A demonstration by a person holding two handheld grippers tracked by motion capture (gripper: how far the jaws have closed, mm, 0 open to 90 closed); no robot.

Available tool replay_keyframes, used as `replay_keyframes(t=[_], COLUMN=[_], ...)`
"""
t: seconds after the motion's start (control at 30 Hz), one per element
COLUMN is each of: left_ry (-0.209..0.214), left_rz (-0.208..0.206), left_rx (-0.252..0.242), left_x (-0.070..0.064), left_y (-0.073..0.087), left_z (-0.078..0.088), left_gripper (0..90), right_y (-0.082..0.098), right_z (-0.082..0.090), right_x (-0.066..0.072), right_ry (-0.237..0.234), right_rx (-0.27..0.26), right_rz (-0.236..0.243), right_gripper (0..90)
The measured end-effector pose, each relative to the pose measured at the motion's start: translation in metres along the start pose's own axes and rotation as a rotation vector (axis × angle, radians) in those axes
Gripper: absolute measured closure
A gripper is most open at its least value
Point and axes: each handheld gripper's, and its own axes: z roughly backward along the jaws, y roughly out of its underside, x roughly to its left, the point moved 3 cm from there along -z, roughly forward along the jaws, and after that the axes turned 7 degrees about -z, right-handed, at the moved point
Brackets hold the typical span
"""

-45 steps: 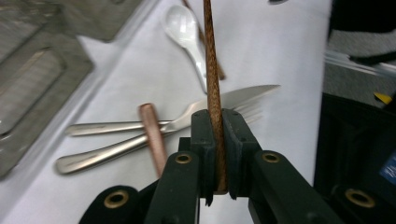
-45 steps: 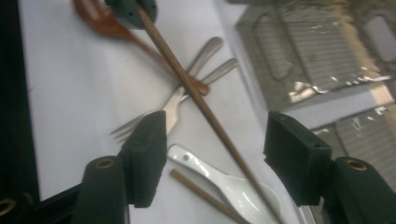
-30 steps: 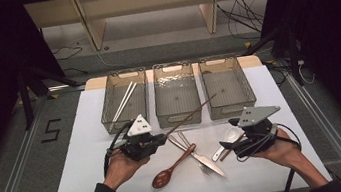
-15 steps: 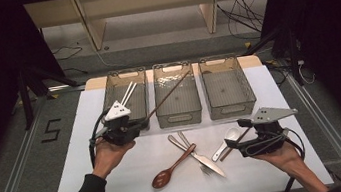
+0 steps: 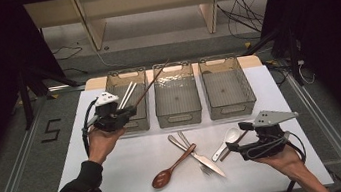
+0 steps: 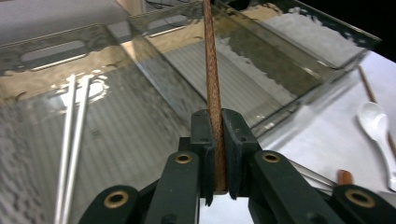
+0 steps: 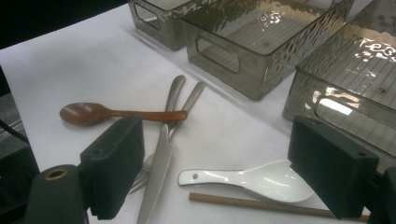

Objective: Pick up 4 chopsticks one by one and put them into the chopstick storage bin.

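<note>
A: Which step is this?

B: Sorting cutlery. Nearest, the right gripper (image 5: pixel 245 142) waits with jaws spread wide and empty over the white spoon (image 7: pixel 254 178) and the second brown chopstick (image 7: pixel 275 205).

A: And farther off?

B: The left gripper (image 5: pixel 128 113) is clenched on a brown chopstick (image 6: pixel 213 79), held above the left bin (image 5: pixel 147 124), where two metal chopsticks (image 6: pixel 74 135) lie. Next it should lower and release, I'd judge. The chopstick's far tip is cut off in the left gripper view.

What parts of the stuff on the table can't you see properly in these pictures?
- Fork, high view: its middle lies under the knife.
- Brown chopstick, left gripper view: its top runs off the picture's upper edge, and the left gripper covers its lower end.
- Second brown chopstick, right gripper view: its far end is behind a jaw of the right gripper.
- White spoon, high view: too small to show detail.
</note>
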Motion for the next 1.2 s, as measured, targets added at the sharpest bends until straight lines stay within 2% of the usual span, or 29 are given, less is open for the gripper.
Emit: replay_keyframes(t=[0.27, 0.37, 0.5, 0.57, 0.87, 1.1, 1.2], left_ry=[-0.066, -0.09, -0.105, -0.108, -0.15, -0.165, -0.171], left_rz=[0.054, 0.062, 0.098, 0.111, 0.114, 0.122, 0.121], left_rx=[0.025, 0.047, 0.055, 0.063, 0.135, 0.171, 0.207], left_x=[0.028, 0.037, 0.047, 0.05, 0.062, 0.066, 0.068], left_y=[0.001, 0.004, 0.009, 0.01, 0.015, 0.02, 0.021], left_z=[-0.006, -0.009, -0.01, -0.011, -0.019, -0.023, -0.027], left_gripper=[83.3, 83.3, 83.3, 83.3, 83.2, 83.1, 82.9], right_y=[0.001, 0.001, 0.001, 0.001, 0.001, 0.0, 0.0], right_z=[-0.001, -0.001, -0.001, -0.001, -0.001, -0.001, -0.001], right_x=[0.001, 0.002, 0.001, 0.001, 0.002, 0.001, 0.001], right_ry=[-0.006, -0.008, -0.008, -0.011, -0.015, -0.016, -0.018], right_rx=[0.007, 0.009, 0.008, 0.008, 0.009, 0.005, 0.008], right_rz=[0.001, 0.001, 0.001, 0.001, 0.006, 0.005, 0.003], right_gripper=[19.6, 19.7, 19.9, 20.0, 20.3, 20.6, 20.6])
